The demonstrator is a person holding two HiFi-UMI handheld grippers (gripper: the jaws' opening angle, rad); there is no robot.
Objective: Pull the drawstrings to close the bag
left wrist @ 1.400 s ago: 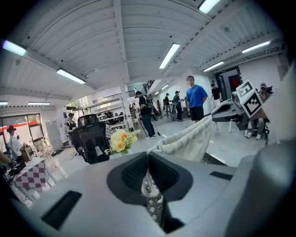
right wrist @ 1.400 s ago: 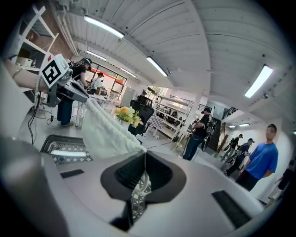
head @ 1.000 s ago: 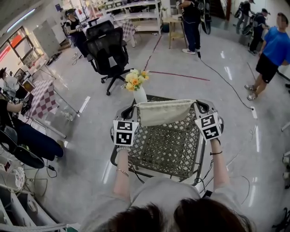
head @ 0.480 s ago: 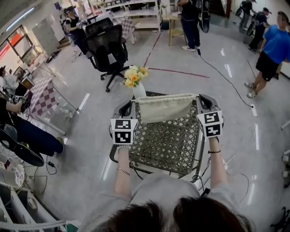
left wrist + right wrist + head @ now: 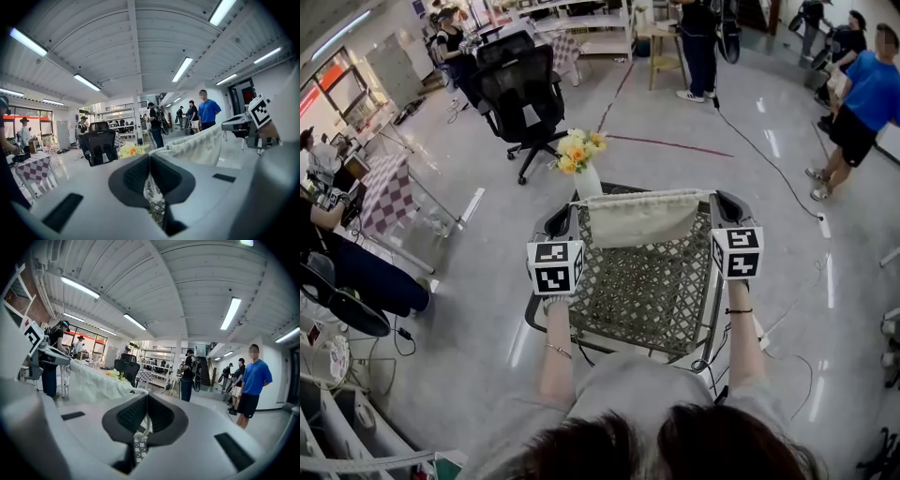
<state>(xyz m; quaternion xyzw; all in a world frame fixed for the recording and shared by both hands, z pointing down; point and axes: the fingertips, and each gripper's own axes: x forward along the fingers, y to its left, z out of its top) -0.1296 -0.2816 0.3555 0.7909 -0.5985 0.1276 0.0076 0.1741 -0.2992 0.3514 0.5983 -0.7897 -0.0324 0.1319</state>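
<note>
Slippage is my first worry: both cords are thin, and a jerk outward could draw one through the pads, dropping that side of the drawstring bag (image 5: 639, 223). The second is on the left. My left gripper (image 5: 149, 158) is clamped at the bag's top corner, and the left gripper view does not show me whether the pads hold cord alone or cord and hem together. If hem is caught, pulling would only stretch the cloth instead of gathering the mouth, which looks to me wide and ungathered. The third is the vase of yellow flowers (image 5: 585, 169) at the far left corner of the woven bench (image 5: 647, 305), near my left jaws. A wide swing out that way could tip it.

My right gripper (image 5: 146, 404) has its jaws closed on the drawstring (image 5: 142, 423), whose knotted end hangs just below the pads.

The cream bag is strung between the two sets of jaws, with its top edge running nearly straight from one to the other and its body hanging below that line, over the far half of the bench. From each gripper view the cloth leads away sideways toward the other gripper. Both grippers are level with each other at the bench's sides.
</note>
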